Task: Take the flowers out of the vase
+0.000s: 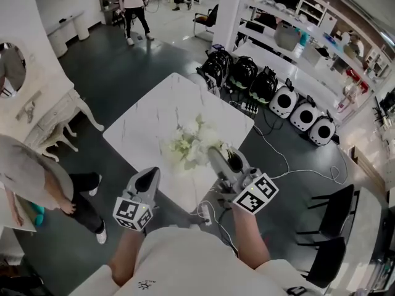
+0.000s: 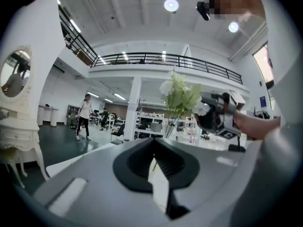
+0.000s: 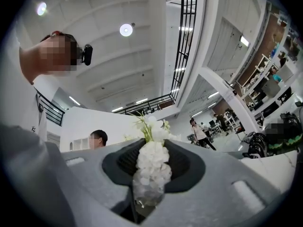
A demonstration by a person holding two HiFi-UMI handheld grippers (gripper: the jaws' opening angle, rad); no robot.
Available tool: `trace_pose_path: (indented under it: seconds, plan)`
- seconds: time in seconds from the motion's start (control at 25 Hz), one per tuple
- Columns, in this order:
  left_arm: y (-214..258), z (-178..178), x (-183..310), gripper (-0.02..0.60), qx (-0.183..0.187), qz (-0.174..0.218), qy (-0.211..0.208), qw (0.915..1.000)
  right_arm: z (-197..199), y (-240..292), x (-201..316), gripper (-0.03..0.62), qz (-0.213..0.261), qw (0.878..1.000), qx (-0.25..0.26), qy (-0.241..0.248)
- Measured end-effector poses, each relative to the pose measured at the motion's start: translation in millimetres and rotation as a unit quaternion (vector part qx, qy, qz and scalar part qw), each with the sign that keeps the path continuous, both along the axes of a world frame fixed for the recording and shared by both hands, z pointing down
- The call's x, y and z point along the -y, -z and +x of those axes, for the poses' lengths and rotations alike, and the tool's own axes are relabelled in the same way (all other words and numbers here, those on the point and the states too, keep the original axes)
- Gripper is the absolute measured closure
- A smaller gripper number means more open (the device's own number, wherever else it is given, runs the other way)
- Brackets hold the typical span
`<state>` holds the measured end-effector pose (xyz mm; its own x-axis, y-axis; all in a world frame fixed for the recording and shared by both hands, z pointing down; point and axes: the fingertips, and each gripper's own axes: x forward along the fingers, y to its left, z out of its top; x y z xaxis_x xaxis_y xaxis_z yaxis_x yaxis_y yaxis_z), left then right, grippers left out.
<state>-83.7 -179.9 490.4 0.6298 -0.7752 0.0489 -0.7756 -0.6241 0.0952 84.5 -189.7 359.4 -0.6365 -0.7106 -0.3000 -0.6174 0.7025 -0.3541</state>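
White and pale-green flowers (image 1: 188,145) sit in the right gripper (image 1: 216,153), above the middle of the marble table (image 1: 154,116). In the right gripper view the jaws are clamped on a white cluster of the flowers (image 3: 152,162), which fills the gap between the pads; green stems and more blooms rise past the jaw tips. From the left gripper view the flowers (image 2: 182,96) stand nearly upright, heads up, the long axis leaning slightly right towards the top, with the thin stems (image 2: 169,126) running down and left below the right gripper (image 2: 208,115). Whether the stem ends touch anything I cannot tell. The left gripper (image 1: 150,176) hangs by the table's near edge, well left of the flowers, and its jaws (image 2: 154,157) meet at the tips with nothing between them
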Motion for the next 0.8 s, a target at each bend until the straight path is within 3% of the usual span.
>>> trace_pose_path:
  seconds: [0.8]
  plan:
    - [0.4, -16.7, 5.3, 0.592, -0.007, 0.004, -0.012, 0.9999, 9.3, 20.6, -17.5, 0.484, 0.026, 0.999, 0.010, -0.035]
